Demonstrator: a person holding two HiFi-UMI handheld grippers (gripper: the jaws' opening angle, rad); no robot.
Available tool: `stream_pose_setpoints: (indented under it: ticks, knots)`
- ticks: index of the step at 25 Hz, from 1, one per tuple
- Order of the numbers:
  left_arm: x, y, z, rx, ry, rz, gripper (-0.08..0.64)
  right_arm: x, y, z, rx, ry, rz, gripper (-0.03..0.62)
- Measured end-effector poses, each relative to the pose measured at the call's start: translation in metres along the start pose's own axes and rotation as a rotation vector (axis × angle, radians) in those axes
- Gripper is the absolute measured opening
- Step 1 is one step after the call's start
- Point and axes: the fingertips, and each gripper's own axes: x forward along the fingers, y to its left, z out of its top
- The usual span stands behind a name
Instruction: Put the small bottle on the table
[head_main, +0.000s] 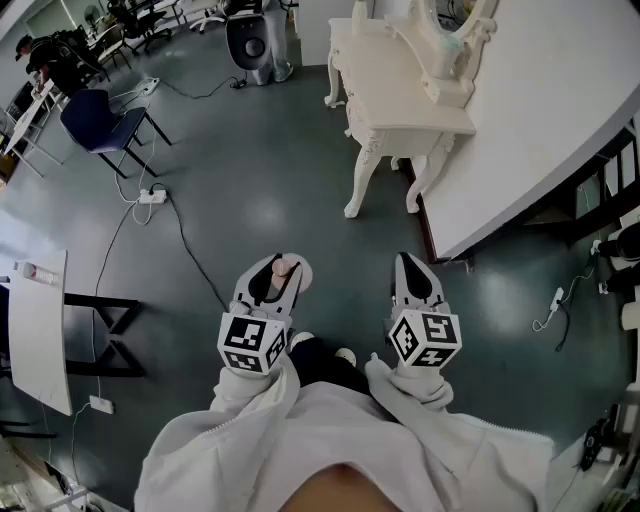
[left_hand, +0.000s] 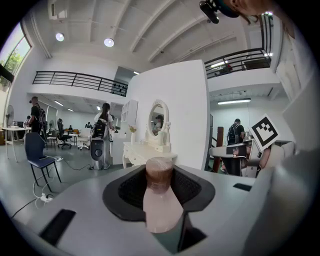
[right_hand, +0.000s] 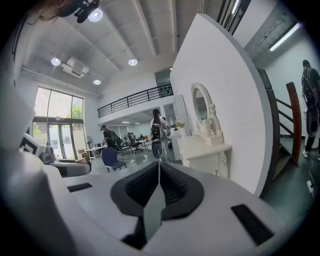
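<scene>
While bare grey floor (head_main: 260, 200) lies open ahead of both grippers, a white wall (head_main: 540, 100) runs off to the right. The white table (head_main: 400, 100) stands against it, well ahead of the right gripper (head_main: 408, 266), near edge and carved legs facing it. That gripper's jaws are pressed together, empty. The left gripper (head_main: 276, 275) clamps the bottle (left_hand: 161, 200) between its pads, brown cap forward.

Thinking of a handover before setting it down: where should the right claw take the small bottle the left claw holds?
Probably its darker cap: the small bottle lies along the jaws of the left claw, body seemingly clamped, cap end free toward the tips. Open the shut right claw and come in from the front, across the cap.
</scene>
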Motion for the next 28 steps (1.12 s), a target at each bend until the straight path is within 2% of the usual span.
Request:
stream_pose_setpoints:
  ticks: [8,17,28]
  knots:
    - [0.001,0.012,0.004,0.002,-0.010,-0.010,0.152,0.010,0.008,0.006,0.044,-0.037,-0.007,0.038]
    - [0.002,0.039,0.007,0.014,-0.023,-0.040,0.152,0.027,0.024,-0.001,0.051,-0.025,-0.038,0.038]
    - [0.003,0.073,0.002,0.038,-0.014,-0.106,0.152,0.050,0.061,-0.011,0.052,-0.021,-0.069,0.038]
